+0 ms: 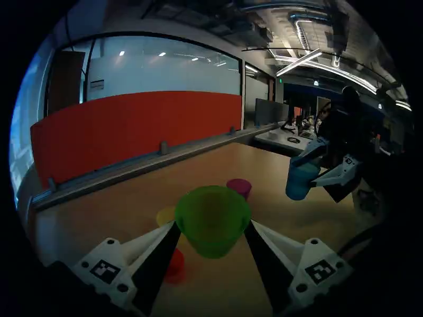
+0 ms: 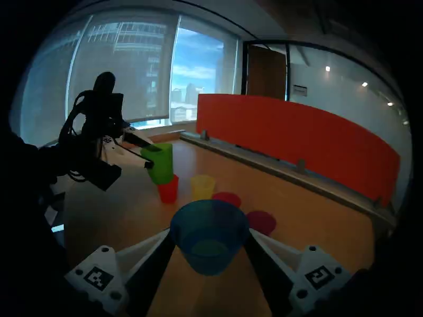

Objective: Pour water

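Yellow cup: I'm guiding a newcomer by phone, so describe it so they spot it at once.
Find the long red partition along the wooden table. Before it stands a group of small cups, and the yellow cup sits between the red cup and a magenta cup. It alone is yellow.

Cup (image 2: 209,243) between near fingers (image 2: 138,257), perhaps four small cups (image 2: 202,186) on table (image 2: 317,222) beyond, partition (image 2: 296,132) behind

left gripper (image 1: 211,235) clamps green cup (image 1: 212,219) upright | right gripper (image 1: 311,168) grips blue cup (image 1: 301,180) | magenta cup (image 1: 239,186), yellow cup (image 1: 165,215), red cup (image 1: 175,266) on table (image 1: 121,211)
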The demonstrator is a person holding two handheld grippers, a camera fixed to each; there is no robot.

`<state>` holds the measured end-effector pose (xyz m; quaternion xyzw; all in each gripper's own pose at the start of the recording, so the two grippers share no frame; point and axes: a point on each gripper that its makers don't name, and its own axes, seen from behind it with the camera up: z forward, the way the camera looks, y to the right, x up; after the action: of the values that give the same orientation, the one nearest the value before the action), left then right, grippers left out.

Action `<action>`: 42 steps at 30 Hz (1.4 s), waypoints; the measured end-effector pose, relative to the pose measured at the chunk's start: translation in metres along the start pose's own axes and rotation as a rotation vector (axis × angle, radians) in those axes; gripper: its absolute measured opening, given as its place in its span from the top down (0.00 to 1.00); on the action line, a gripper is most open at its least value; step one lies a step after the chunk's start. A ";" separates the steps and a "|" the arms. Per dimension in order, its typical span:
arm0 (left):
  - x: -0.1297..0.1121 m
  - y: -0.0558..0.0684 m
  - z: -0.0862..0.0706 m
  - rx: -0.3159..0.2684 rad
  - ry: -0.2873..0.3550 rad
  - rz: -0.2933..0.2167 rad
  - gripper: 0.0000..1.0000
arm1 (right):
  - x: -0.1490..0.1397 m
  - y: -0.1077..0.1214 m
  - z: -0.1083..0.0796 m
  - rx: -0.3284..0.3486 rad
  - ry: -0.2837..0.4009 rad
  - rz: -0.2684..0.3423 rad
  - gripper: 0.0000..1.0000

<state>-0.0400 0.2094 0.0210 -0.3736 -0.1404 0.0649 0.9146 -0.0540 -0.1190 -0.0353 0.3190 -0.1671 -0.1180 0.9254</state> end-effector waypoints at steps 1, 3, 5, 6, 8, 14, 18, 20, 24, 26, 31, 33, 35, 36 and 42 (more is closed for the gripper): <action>0.002 0.000 -0.002 0.000 0.008 -0.002 0.15 | 0.001 -0.001 0.000 0.000 0.003 -0.001 0.10; 0.006 0.001 -0.006 -0.002 0.022 -0.005 0.15 | 0.004 -0.002 -0.001 0.001 0.008 -0.003 0.10; 0.009 0.003 -0.011 -0.004 0.037 -0.008 0.15 | 0.006 -0.004 -0.001 0.002 0.013 -0.005 0.10; 0.011 0.004 -0.012 -0.005 0.044 -0.009 0.15 | 0.007 -0.005 -0.001 0.003 0.016 -0.006 0.10; 0.015 0.005 -0.016 -0.005 0.060 -0.015 0.15 | 0.010 -0.007 -0.002 0.005 0.021 -0.008 0.10; 0.027 0.006 -0.028 -0.009 0.109 -0.026 0.15 | 0.017 -0.014 -0.003 0.013 0.035 -0.016 0.10; 0.033 0.006 -0.034 -0.004 0.134 -0.023 0.15 | 0.021 -0.017 -0.003 0.017 0.043 -0.020 0.10; 0.035 0.007 -0.037 -0.005 0.143 -0.016 0.15 | 0.023 -0.019 -0.003 0.019 0.048 -0.019 0.10; 0.038 0.012 -0.042 -0.013 0.155 -0.002 0.15 | 0.028 -0.022 -0.002 0.024 0.058 -0.018 0.10; 0.039 0.014 -0.044 -0.015 0.160 0.002 0.15 | 0.031 -0.024 -0.002 0.027 0.065 -0.018 0.10; 0.038 0.019 -0.048 -0.021 0.167 0.003 0.15 | 0.041 -0.029 0.000 0.039 0.095 -0.011 0.10; 0.038 0.021 -0.049 -0.023 0.169 0.004 0.15 | 0.046 -0.030 0.001 0.044 0.111 -0.006 0.10; 0.038 0.022 -0.051 -0.024 0.172 0.007 0.15 | 0.051 -0.031 0.001 0.049 0.128 -0.001 0.10; 0.038 0.023 -0.052 -0.025 0.174 0.009 0.15 | 0.053 -0.032 0.002 0.051 0.136 0.002 0.10; 0.041 0.028 -0.059 -0.034 0.187 0.018 0.15 | 0.069 -0.033 0.004 0.059 0.187 0.014 0.10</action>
<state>0.0166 0.1992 -0.0308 -0.3947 -0.0520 0.0353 0.9167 0.0039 -0.1686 -0.0372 0.3545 -0.0855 -0.0764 0.9280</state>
